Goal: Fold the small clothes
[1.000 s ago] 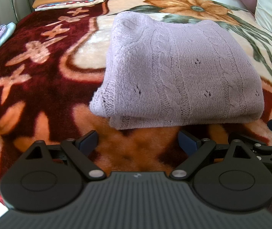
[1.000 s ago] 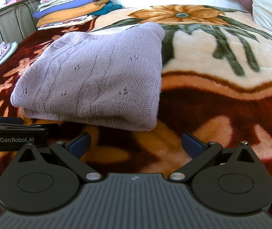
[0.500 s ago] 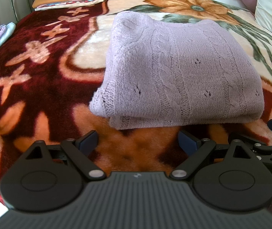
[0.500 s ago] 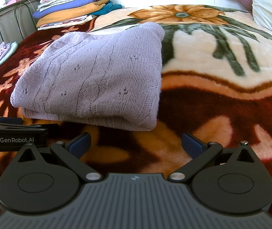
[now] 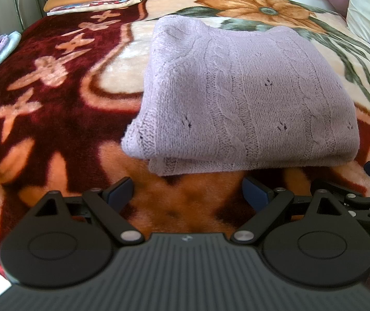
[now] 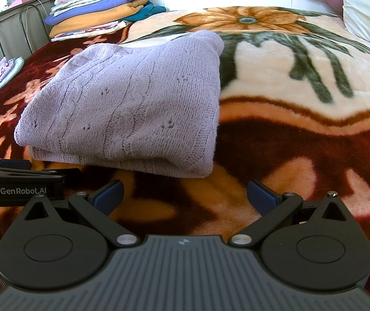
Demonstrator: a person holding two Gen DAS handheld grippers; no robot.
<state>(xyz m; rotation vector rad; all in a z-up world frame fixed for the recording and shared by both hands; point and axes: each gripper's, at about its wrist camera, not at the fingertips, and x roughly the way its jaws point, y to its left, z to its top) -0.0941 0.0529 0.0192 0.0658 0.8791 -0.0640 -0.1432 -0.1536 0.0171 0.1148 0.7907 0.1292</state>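
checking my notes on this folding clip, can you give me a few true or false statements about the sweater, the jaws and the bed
1. The lilac cable-knit sweater lies folded on the floral plush blanket. True.
2. The left gripper is shut on the sweater. False: its jaws stand open, short of the sweater's near edge, with only blanket between them.
3. The right gripper has open, empty jaws. True.
4. The stack of folded fabrics sits on top of the sweater. False: it lies apart, at the far left corner of the bed.
5. A white pillow lies at the far right. True.
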